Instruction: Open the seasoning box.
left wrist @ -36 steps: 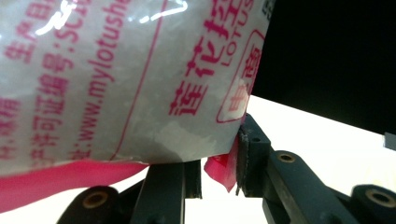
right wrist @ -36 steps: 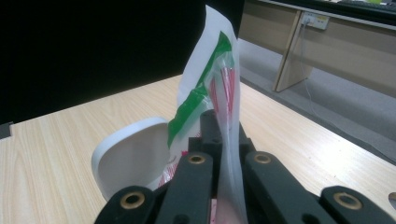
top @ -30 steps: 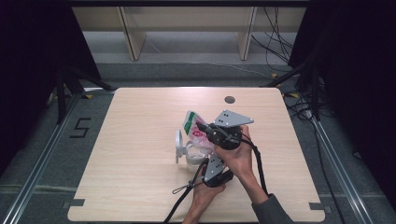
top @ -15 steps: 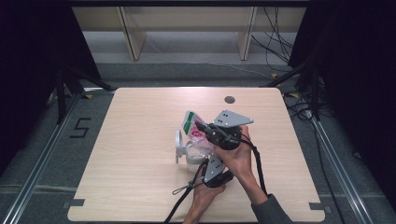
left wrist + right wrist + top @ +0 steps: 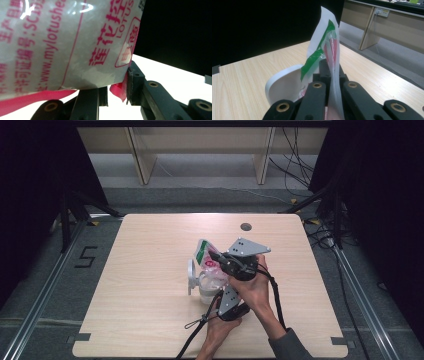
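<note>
A clear plastic bag (image 5: 204, 252) with green and pink print stands tilted over a white container (image 5: 206, 290) at the table's middle. My right gripper (image 5: 216, 258), under its grey plate, is shut on the bag's upper edge; in the right gripper view the film (image 5: 322, 47) rises from between the closed jaws (image 5: 329, 68). My left gripper (image 5: 220, 287) comes from below. In the left gripper view its jaws (image 5: 117, 92) pinch the pink bottom corner of the bag (image 5: 62, 45). The container's white lid (image 5: 191, 275) stands upright, also the white lid (image 5: 283, 86) left of the bag.
The wooden table (image 5: 145, 320) has a dark cable hole (image 5: 245, 226) near its far edge. A black cable (image 5: 195, 325) trails off the front edge. Wooden shelving (image 5: 200, 150) stands beyond the table, with dark curtains on both sides.
</note>
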`<act>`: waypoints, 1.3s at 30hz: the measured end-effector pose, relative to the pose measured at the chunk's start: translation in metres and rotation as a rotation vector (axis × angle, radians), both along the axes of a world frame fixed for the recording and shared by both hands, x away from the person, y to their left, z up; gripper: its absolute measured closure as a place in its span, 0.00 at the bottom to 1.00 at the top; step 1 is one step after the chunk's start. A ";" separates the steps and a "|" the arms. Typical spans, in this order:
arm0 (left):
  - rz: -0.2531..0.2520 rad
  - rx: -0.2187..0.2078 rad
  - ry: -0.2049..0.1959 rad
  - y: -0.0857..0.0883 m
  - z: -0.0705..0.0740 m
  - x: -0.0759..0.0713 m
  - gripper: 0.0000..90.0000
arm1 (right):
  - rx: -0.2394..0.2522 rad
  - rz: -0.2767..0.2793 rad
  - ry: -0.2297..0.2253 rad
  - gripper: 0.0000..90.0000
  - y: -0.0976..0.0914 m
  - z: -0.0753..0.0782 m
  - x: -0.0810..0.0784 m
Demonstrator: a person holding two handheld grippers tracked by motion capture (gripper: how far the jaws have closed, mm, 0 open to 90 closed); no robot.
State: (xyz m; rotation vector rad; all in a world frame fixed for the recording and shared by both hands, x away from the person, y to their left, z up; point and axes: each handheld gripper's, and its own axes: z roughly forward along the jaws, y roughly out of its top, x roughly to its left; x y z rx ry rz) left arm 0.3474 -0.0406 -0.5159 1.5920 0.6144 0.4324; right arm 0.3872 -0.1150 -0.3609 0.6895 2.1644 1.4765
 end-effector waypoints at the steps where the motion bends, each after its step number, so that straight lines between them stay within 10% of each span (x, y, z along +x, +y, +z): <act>1: 0.001 0.001 0.001 0.000 0.000 0.000 0.82 | -0.003 0.001 -0.003 1.00 0.000 0.000 0.000; 39: 0.006 -0.009 0.005 0.001 0.000 0.002 0.82 | 0.018 0.010 0.029 1.00 0.003 -0.001 0.000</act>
